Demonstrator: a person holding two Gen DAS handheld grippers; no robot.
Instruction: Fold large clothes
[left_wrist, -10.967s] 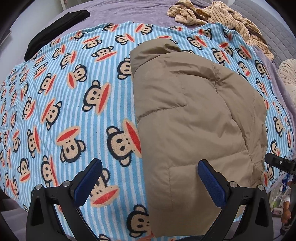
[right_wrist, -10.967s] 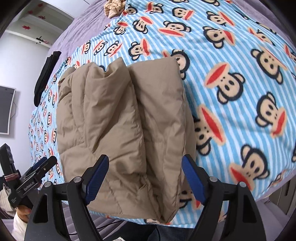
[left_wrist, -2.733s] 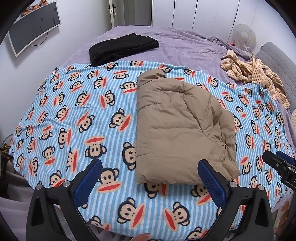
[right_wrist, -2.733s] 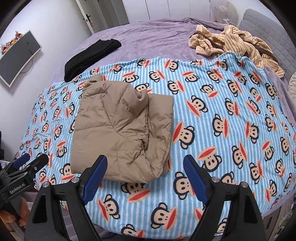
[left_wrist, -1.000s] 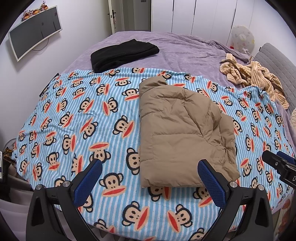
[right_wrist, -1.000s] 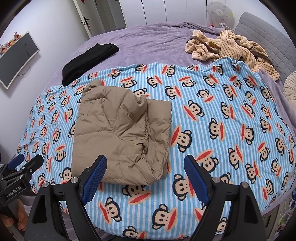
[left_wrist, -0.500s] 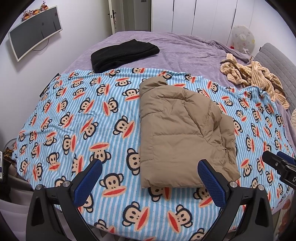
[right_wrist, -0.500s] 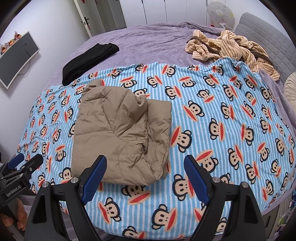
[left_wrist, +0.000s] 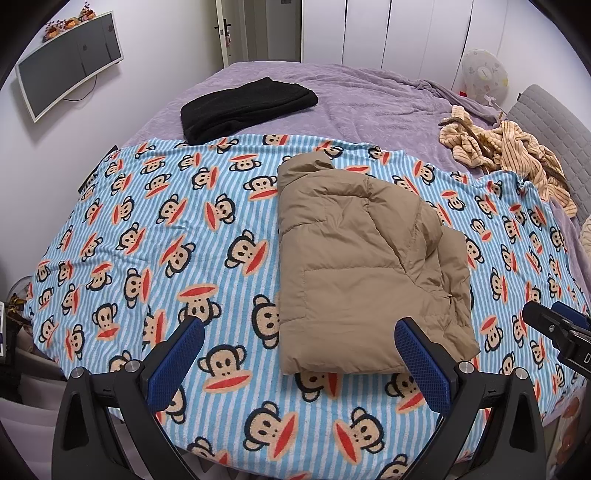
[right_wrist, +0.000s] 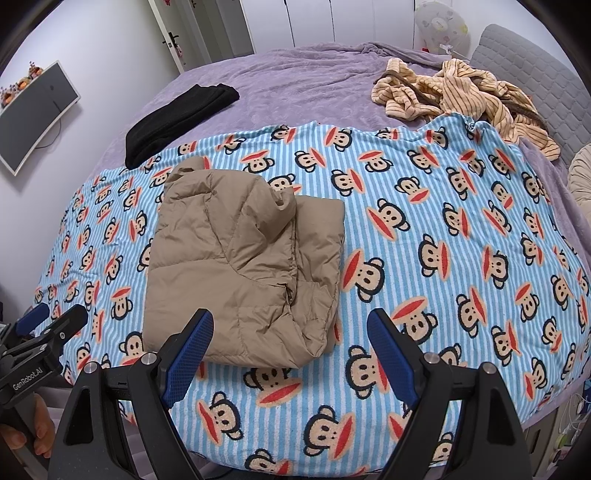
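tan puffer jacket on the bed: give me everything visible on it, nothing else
The tan puffer jacket is quilted, matte fabric with stitched panel seams. It lies folded into a rough rectangle, collar end bunched at the far side, a looser layer spilling along its right edge. It rests flat on the monkey-print blanket, nearer that blanket's middle than its edges. Nothing else touches it; both grippers sit short of it, open.
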